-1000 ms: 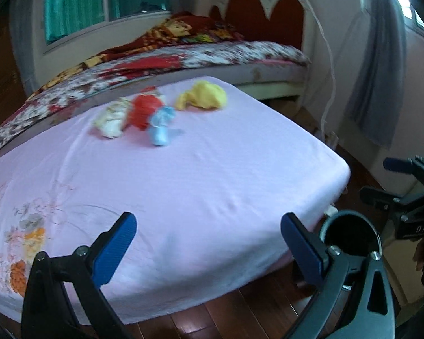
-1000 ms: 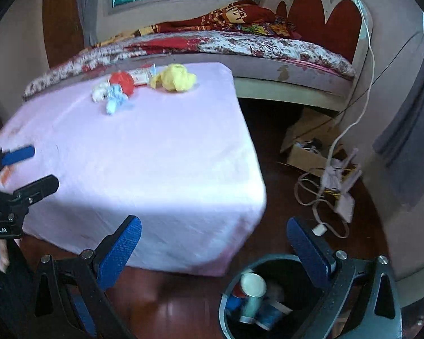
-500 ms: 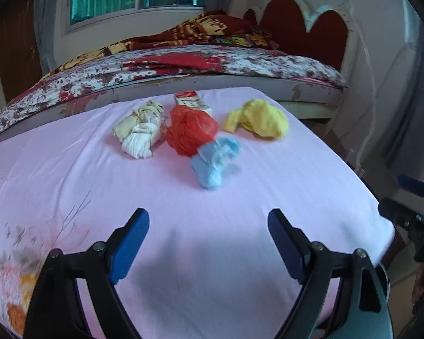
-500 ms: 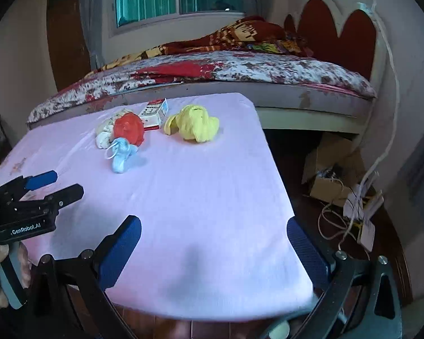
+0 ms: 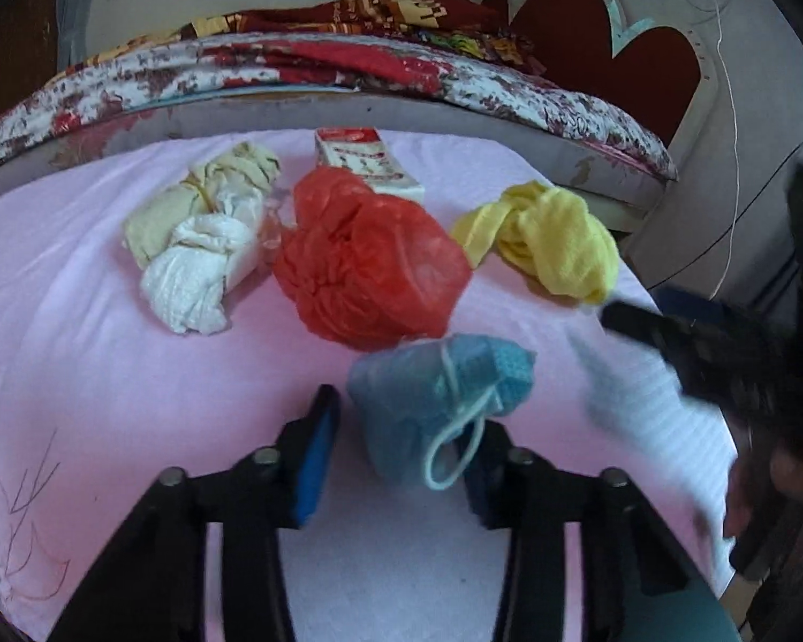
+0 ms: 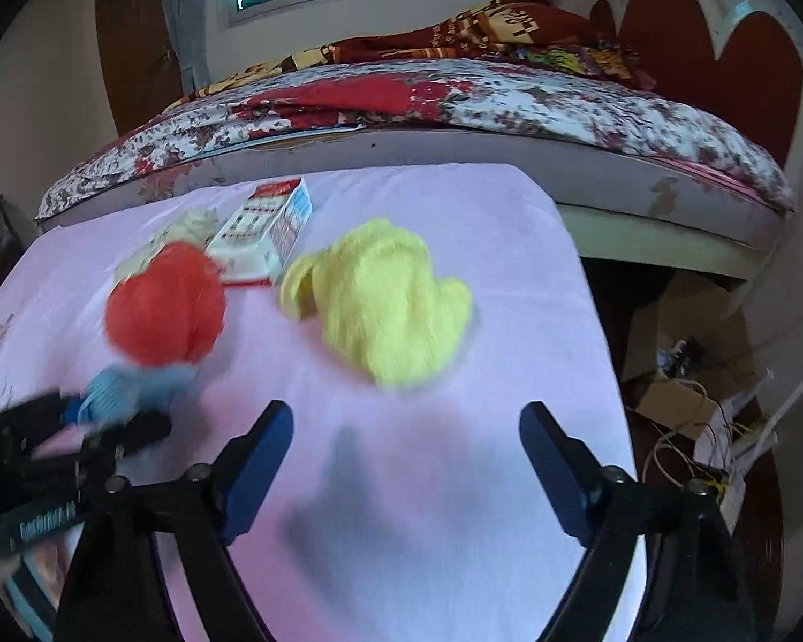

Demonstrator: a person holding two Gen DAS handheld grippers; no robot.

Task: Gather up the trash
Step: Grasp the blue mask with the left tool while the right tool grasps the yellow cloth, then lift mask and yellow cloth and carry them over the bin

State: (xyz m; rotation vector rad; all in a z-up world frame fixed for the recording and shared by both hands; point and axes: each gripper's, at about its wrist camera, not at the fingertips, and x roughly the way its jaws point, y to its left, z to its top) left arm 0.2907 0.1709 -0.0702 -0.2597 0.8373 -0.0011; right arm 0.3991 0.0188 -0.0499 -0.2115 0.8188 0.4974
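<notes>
on the pink-sheeted mattress (image 5: 107, 374) the trash sits bunched together, handy for one piece per hand. the left claw (image 5: 401, 455) has just been narrowing around the blue mask wad (image 5: 433, 390); its pads flank the wad but don't visibly press it yet. the right claw (image 6: 407, 460), wide and empty though just closing a little, lines up on the yellow cloth (image 6: 385, 299) just ahead. the red bag (image 5: 369, 262) and carton (image 5: 364, 160) wait behind.

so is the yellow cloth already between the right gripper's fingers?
No, the yellow cloth lies on the pink sheet beyond the right gripper.
</notes>
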